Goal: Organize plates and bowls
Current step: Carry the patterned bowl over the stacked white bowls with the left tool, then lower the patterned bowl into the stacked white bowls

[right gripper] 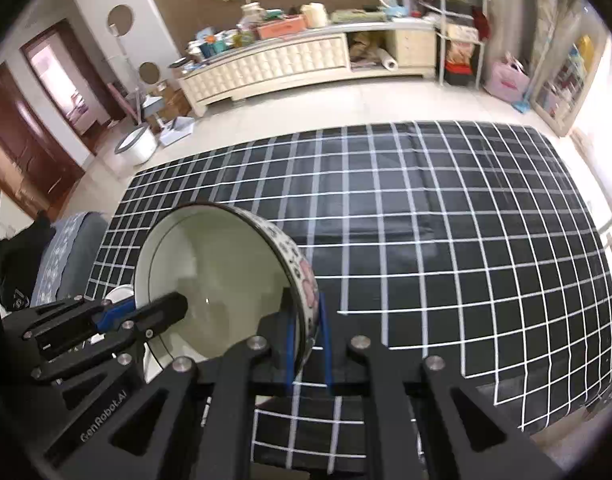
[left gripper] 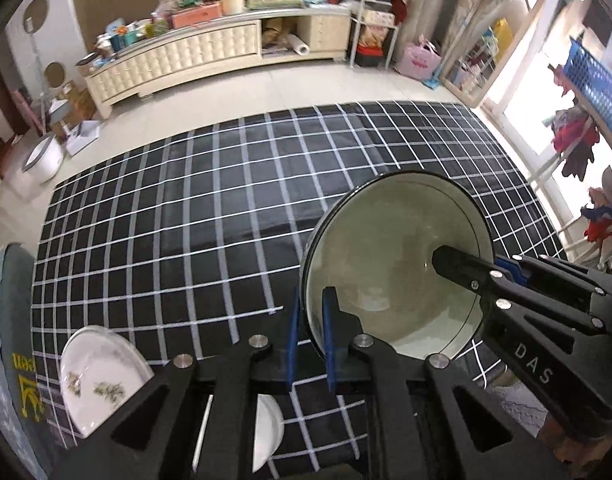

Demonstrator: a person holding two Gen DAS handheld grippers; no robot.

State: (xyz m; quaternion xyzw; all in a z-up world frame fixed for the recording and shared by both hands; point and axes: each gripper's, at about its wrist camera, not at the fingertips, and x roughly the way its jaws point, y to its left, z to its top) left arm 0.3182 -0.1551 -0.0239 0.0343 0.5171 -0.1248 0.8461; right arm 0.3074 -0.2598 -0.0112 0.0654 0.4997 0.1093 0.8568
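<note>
Centrally, one bowl [left gripper: 390, 268] is carried between both grippers above the checked cloth [left gripper: 210, 216] that covers the bench, its pale inside turned toward the cameras and its rim edged in dark. From the right wrist view the same bowl [right gripper: 226, 276] shows a flowered outer wall, and it hangs tilted, with nothing under it but the cloth. Each gripper takes an opposite side of the rim, one finger inside the bowl and one outside, an arrangement that seems meant to keep a wide, smooth vessel from swinging or slipping as it is carried. The left gripper [left gripper: 310, 340] has its jaws drawn narrow on the near wall, blue pads pressing both faces; the right gripper [right gripper: 308, 340] does likewise on the flowered wall. Each gripper also appears in the other's view, clamped across the far rim: the right one [left gripper: 502, 272] at the right of the left wrist view, the left one [right gripper: 118, 316] at the left of the right wrist view. Outward on the bench, a patterned plate [left gripper: 102, 380] lies near the lower left edge of the left wrist view, with a plain white dish [left gripper: 268, 428] just beside it, partly hidden by the gripper frame. Judging from this layout, the bowl is probably headed for a place among or beside those dishes. Beyond the bench stand a pale cabinet [left gripper: 178, 56] loaded with clutter and a white bucket [left gripper: 44, 158] on the floor.
</note>
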